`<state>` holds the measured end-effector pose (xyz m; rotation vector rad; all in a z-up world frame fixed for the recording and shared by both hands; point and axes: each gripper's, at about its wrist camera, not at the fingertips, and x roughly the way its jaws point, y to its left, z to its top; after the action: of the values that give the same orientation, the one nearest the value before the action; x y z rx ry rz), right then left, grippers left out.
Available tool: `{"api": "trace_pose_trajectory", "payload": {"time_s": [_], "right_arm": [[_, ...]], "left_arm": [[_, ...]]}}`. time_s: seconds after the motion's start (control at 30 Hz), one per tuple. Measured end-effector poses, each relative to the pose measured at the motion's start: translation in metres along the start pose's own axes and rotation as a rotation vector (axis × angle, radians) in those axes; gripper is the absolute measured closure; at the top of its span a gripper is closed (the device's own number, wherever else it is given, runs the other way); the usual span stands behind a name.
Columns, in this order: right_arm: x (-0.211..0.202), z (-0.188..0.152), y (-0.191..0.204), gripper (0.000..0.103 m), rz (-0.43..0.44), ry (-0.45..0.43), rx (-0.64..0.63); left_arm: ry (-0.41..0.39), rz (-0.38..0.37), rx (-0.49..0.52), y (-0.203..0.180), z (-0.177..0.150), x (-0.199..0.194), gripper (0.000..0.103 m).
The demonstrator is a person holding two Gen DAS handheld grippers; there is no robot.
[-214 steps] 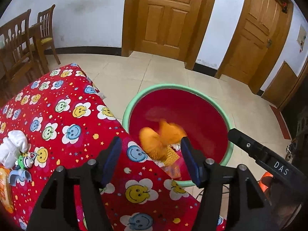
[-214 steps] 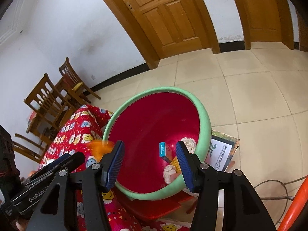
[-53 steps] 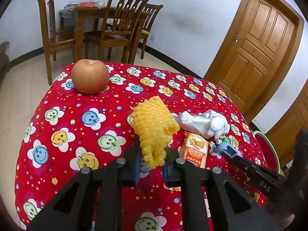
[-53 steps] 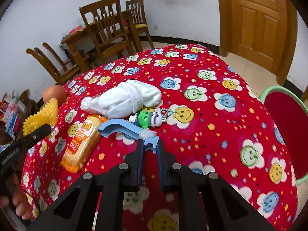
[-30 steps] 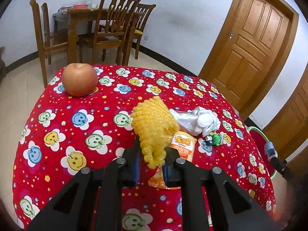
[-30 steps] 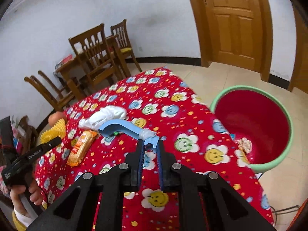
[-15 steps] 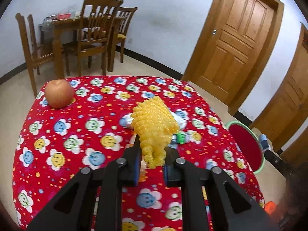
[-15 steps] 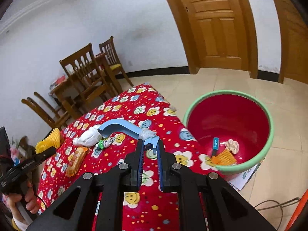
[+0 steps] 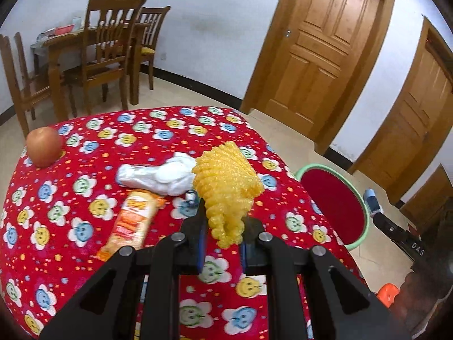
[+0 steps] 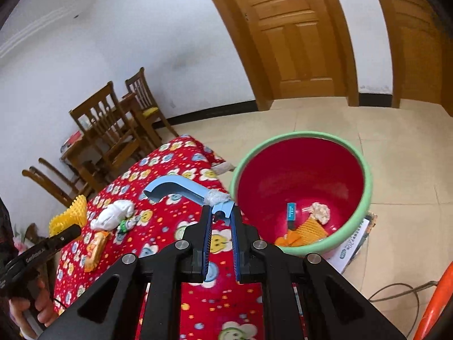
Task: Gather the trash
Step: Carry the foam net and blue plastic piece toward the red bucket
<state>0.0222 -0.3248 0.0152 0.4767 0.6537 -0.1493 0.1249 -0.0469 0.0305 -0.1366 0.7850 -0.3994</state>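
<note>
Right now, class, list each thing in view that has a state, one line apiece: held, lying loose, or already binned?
Yellow foam net: held in the left hand-held gripper.
Blue plastic hook: held in the right hand-held gripper.
Red bin: holds some trash.
White wad: loose on the tablecloth.
Snack packet: loose on the tablecloth.

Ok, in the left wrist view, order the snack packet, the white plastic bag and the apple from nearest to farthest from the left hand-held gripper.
1. Snack packet: on the tablecloth just left of the left hand-held gripper, which is shut on the yellow foam net.
2. White plastic bag: just beyond the packet, mid-table.
3. Apple: at the far left edge of the table.
</note>
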Motion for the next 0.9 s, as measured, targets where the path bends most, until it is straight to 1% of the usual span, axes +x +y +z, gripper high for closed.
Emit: {"api": "trace_pose_trajectory", "payload": {"time_s": [0.33,0.63,0.9], "right_arm": [[0.001,0.004,-0.027,0.090,-0.036,-0.004,0.047],[0.006,0.003,-0.050,0.090,-0.087,-0.001,0.083],[0.014,0.004,-0.066,0.090,-0.113,0.014,0.114]], "left_arm": [[0.031,-0.035,0.051,-0.033,-0.001,0.017,0.086],[0.068,-0.053,0.060,-0.049,-0.005,0.032,0.086],[0.085,-0.067,0.080,-0.062,-0.006,0.043,0.086]]}}
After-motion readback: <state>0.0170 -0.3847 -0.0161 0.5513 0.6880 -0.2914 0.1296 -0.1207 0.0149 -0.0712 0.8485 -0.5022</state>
